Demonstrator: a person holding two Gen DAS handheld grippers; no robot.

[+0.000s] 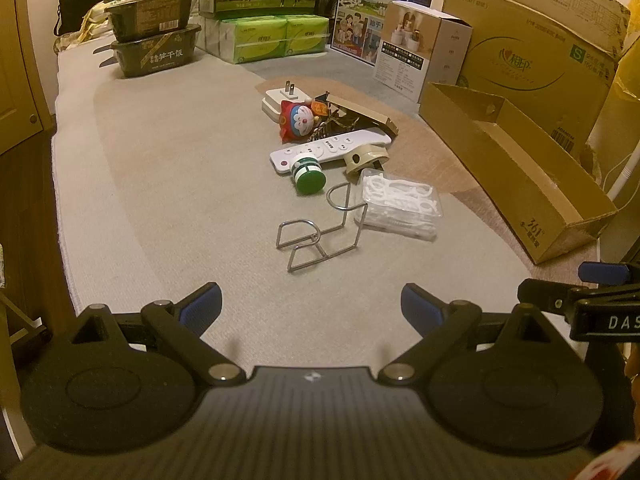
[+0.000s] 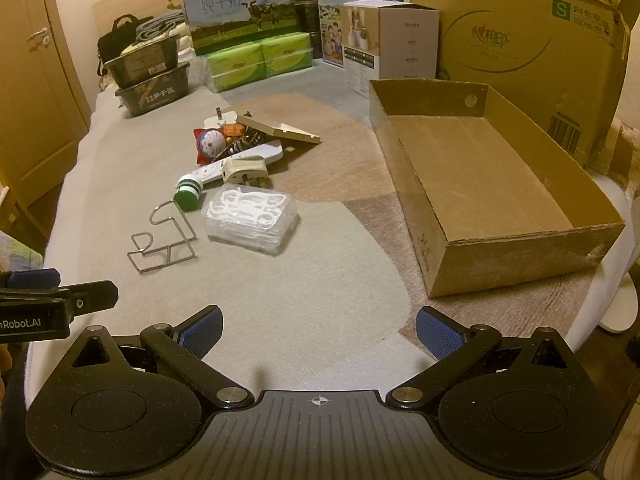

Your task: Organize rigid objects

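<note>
Bare mat [image 2: 304,300] lies open in front of both wide-spread grippers, the left gripper [image 1: 311,305] and the right gripper [image 2: 319,330], giving a free run to the wire rack [image 1: 320,232], nearest of the clutter. Behind it the clear plastic case [image 1: 400,204], green-capped bottle [image 1: 309,172], remote [image 1: 320,150], toy [image 1: 298,118] and charger [image 1: 280,98] crowd together, some apparently overlapping. The open cardboard box [image 2: 440,240] stands to the right, its cavity unobstructed from above. Milk cartons [image 2: 240,8] and stacked trays [image 2: 152,80] wall the far edge.
</note>
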